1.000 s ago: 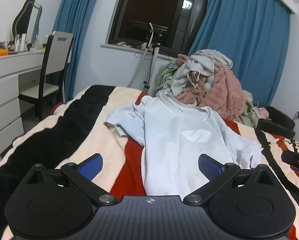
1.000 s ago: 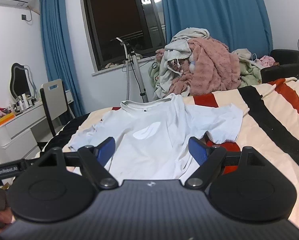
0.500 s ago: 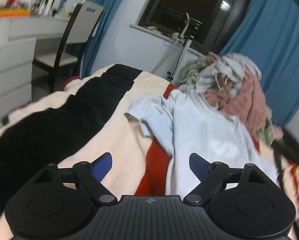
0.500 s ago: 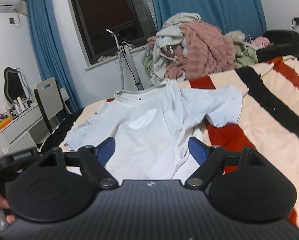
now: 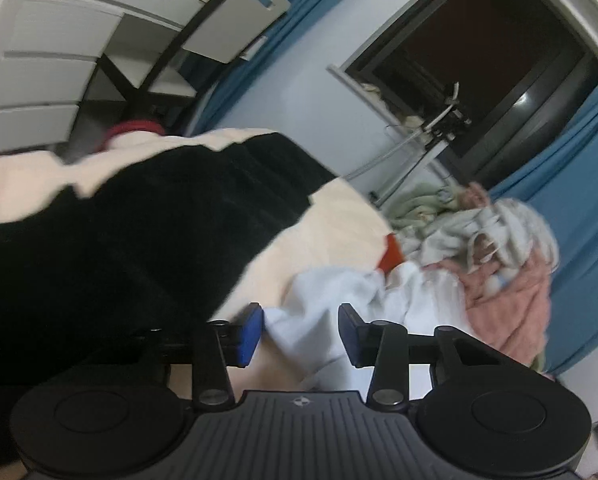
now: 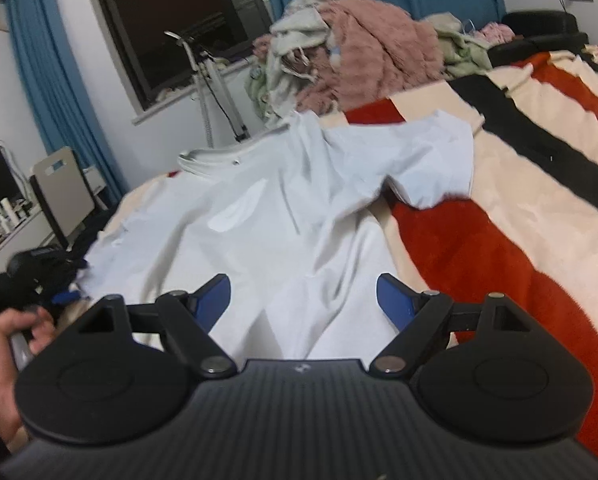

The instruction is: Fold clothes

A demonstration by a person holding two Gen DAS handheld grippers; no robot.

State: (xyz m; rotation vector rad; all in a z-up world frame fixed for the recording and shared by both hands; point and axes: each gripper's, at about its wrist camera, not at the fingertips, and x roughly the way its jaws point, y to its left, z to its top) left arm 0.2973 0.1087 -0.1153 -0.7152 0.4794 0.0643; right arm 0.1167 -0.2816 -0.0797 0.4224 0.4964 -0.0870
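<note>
Left gripper (image 5: 301, 330): its jaws have just been closing and now stand narrow, with a gap left. The shirt (image 5: 319, 320) sleeve lies between the blue pads (image 5: 248, 334); blur hides whether either pad presses the cloth.
Right gripper (image 6: 303, 300): jaws wide apart, clamped on nothing. The shirt (image 6: 279, 224) body lies just ahead of and under the fingertips.
Shirt: white, spread face up on the blanket (image 6: 519, 220), collar far from the right fingers, one sleeve out ahead of the right-hand finger.
Edges: in the right view the shirt's side edge runs forward from just inside the right-hand finger; the far sleeve's hem ends on the red and cream stripes.
Open room: right of the right gripper the striped blanket is bare and wide. Left of the left fingers a broad black stripe (image 5: 139, 240) runs to the bed's edge.
Crowded side: a clothes pile (image 6: 359, 48) sits beyond the collar, well ahead of both grippers.
Left view only: tilted; shows drawers (image 5: 47, 60) and a chair (image 5: 219, 28) past the bed's edge, and the sleeve up close.
Right view only: shows the whole shirt, the left gripper (image 6: 51, 276) at the near sleeve, and the hand (image 6: 7, 344) holding it.
</note>
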